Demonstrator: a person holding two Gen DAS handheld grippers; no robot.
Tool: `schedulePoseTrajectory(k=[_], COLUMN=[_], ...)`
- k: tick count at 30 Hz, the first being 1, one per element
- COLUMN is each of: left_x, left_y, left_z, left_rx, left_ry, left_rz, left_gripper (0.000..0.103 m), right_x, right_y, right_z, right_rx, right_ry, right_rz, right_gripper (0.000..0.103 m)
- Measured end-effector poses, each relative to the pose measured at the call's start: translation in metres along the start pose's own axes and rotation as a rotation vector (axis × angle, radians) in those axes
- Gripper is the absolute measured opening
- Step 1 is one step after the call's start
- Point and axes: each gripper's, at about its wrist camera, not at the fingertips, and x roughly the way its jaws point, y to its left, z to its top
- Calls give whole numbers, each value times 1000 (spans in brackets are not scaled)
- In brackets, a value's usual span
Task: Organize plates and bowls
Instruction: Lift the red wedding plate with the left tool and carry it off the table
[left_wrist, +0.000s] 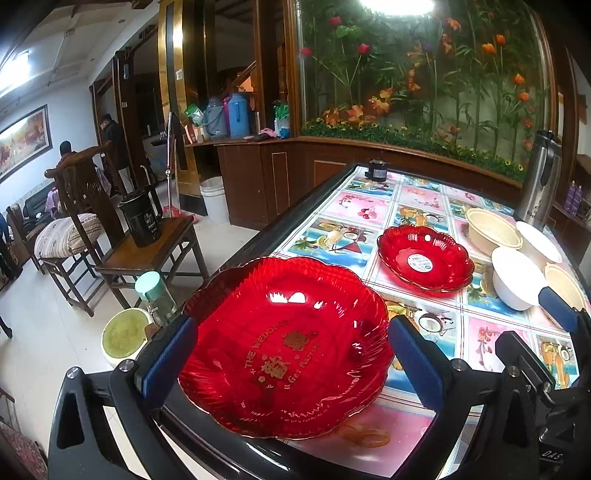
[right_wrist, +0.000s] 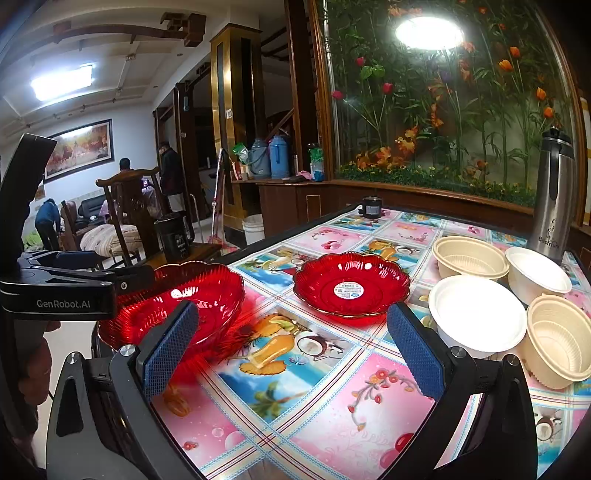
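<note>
A large red plate with gold lettering (left_wrist: 284, 347) lies at the table's near left corner, between the wide-open fingers of my left gripper (left_wrist: 291, 354); it also shows in the right wrist view (right_wrist: 177, 299). A smaller red plate with a white sticker (left_wrist: 424, 258) (right_wrist: 351, 284) lies further in. Two white bowls (right_wrist: 476, 314) (right_wrist: 537, 273) and two beige bowls (right_wrist: 469, 256) (right_wrist: 559, 339) stand at the right. My right gripper (right_wrist: 291, 350) is open and empty above the tablecloth.
The table (right_wrist: 295, 406) has a colourful fruit-print cloth. A steel thermos (right_wrist: 554, 192) stands at the back right and a small black device (right_wrist: 371, 206) at the far edge. Wooden chairs (left_wrist: 122, 229) and a green-lidded bottle (left_wrist: 155, 295) stand left of the table.
</note>
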Motion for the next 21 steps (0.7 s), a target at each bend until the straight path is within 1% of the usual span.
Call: schedulePoseTrajectory(k=[21], left_x=[7], left_y=[12], left_z=[-4], left_rx=[-30], left_ry=[31], left_rz=[10], left_gripper=[103], right_x=[0], right_y=[-5], right_z=[-5], right_rx=[3], right_ry=[15], right_rz=[-6], right_gripper=[103])
